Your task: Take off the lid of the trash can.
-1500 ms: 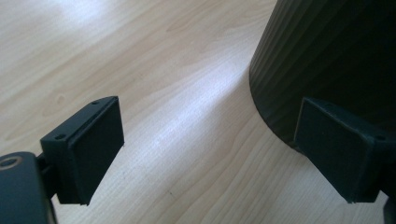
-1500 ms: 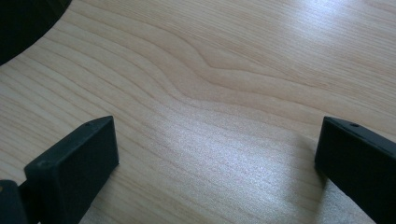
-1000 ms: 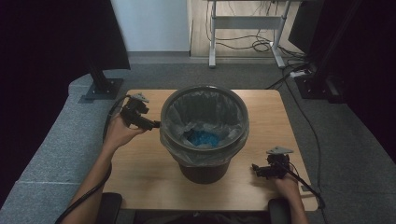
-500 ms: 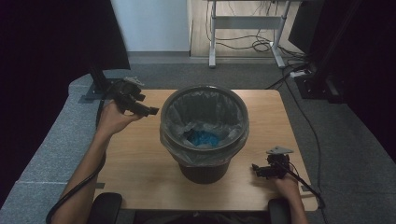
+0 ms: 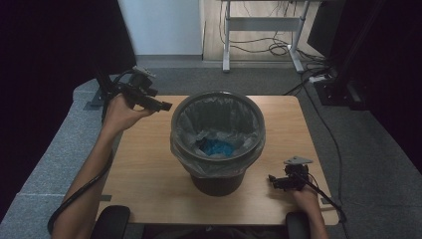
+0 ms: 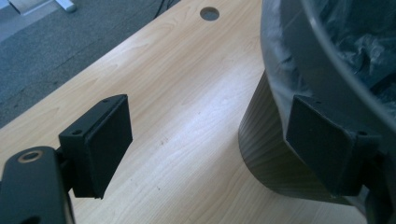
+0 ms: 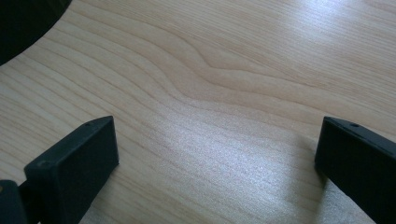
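Note:
A dark grey bin [image 5: 217, 149] with a clear plastic liner stands in the middle of the wooden table [image 5: 144, 164], and something blue [image 5: 217, 148] lies at its bottom. My left gripper [image 5: 166, 106] hangs in the air to the left of the bin's rim and points at it. Its jaws are open and have just been closing a little, with nothing between them. In the left gripper view [image 6: 210, 149] the bin's wall [image 6: 275, 140] sits behind the right jaw. My right gripper [image 5: 272, 180] rests low near the table's front right, open [image 7: 217, 163] over bare wood.
A round cable hole [image 6: 209, 13] marks the table's far side. A black stand base [image 5: 97, 102] sits off the table's left rear corner. A desk frame [image 5: 259, 30] and cables [image 5: 323, 79] lie on the floor behind.
My left hand has lifted its gripper up and slightly back, away from the bin's side. The right gripper has stayed where it was.

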Demonstrator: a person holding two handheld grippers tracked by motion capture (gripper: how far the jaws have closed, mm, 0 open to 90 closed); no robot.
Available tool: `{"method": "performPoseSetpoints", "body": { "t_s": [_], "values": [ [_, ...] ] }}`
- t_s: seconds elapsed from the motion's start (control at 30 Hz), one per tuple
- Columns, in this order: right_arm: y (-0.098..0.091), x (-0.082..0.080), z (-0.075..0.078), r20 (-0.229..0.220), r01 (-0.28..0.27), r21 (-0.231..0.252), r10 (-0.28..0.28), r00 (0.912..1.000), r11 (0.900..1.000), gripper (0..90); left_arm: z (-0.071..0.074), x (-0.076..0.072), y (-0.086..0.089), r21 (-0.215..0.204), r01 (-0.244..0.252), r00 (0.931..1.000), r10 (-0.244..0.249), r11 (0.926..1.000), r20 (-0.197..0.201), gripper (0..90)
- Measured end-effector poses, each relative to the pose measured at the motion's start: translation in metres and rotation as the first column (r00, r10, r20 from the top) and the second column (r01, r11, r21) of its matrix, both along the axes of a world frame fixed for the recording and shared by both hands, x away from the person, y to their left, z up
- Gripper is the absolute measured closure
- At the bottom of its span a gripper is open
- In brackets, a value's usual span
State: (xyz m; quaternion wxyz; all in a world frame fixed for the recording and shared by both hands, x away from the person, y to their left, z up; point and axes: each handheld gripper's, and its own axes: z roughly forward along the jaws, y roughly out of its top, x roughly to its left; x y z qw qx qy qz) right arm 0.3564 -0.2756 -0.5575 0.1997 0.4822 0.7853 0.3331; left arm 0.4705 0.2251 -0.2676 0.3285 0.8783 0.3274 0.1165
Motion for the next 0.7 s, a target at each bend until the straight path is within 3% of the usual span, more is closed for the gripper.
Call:
{"method": "performPoseSetpoints", "body": {
  "t_s": [0.3, 0.7],
  "values": [
    [0.0, 0.0, 0.0, 0.0, 0.0, 0.0, 0.0, 1.0, 1.0, 0.0, 0.018, 0.001, -0.013, -0.022, 0.016, 0.9998, -0.016, 0.9996, 0.015, 16.5],
    [0.0, 0.0, 0.0, 0.0, 0.0, 0.0, 0.0, 1.0, 1.0, 0.0, 0.019, 0.003, -0.044, -0.027, 0.062, 0.998, -0.061, 0.9977, 0.017, 27.0]
  ]
}}
